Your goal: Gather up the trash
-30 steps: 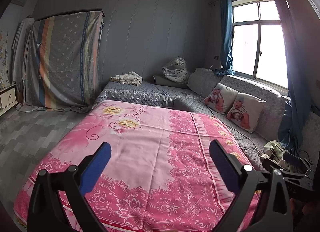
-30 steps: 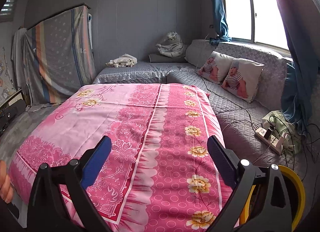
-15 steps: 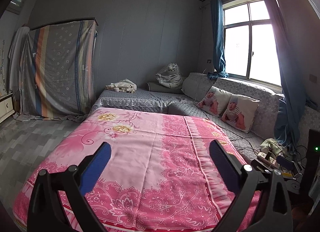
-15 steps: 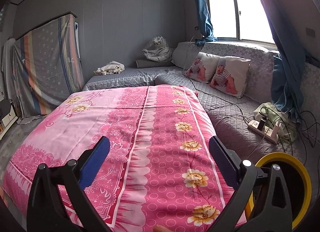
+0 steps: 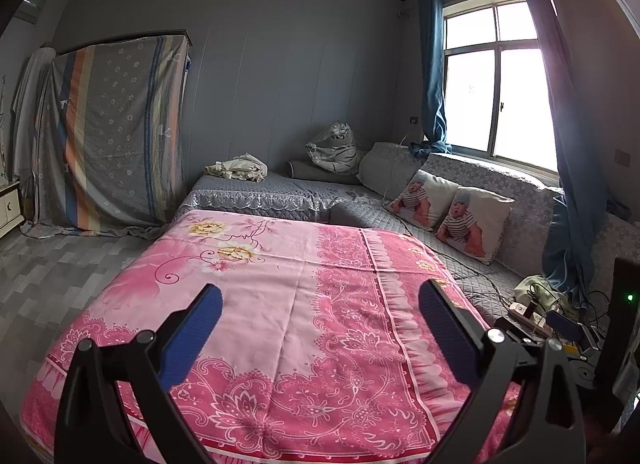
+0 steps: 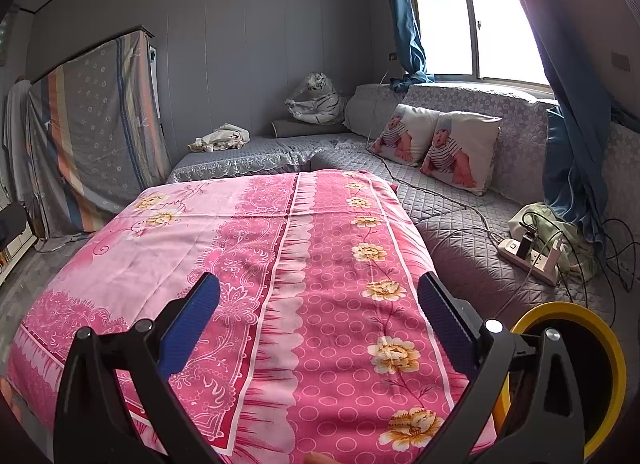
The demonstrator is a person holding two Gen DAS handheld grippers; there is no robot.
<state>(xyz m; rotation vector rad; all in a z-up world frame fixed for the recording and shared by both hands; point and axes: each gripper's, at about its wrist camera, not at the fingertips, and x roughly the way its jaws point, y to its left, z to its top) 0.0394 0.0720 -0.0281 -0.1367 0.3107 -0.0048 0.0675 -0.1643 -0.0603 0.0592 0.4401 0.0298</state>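
My left gripper [image 5: 320, 292] is open with nothing between its blue-padded fingers, held over the near end of a pink floral sheet [image 5: 280, 256]. My right gripper [image 6: 318, 280] is open and empty too, above the same pink sheet [image 6: 248, 223]. A round container with a yellow rim [image 6: 560, 307] sits low on the right, partly hidden behind the right finger. No loose piece of trash shows on the sheet in either view.
A grey quilted couch [image 6: 460, 232] wraps the far and right sides, with two baby-print pillows [image 6: 460, 151], a plush tiger [image 6: 316, 99], a crumpled cloth [image 6: 220, 137] and a power strip [image 6: 528, 258] with cables. A cloth-draped wardrobe [image 5: 112, 123] stands left, beyond grey floor [image 5: 60, 264].
Both views have tilted up and drawn back a little, so more wall and window show. Both grippers stay open and empty.
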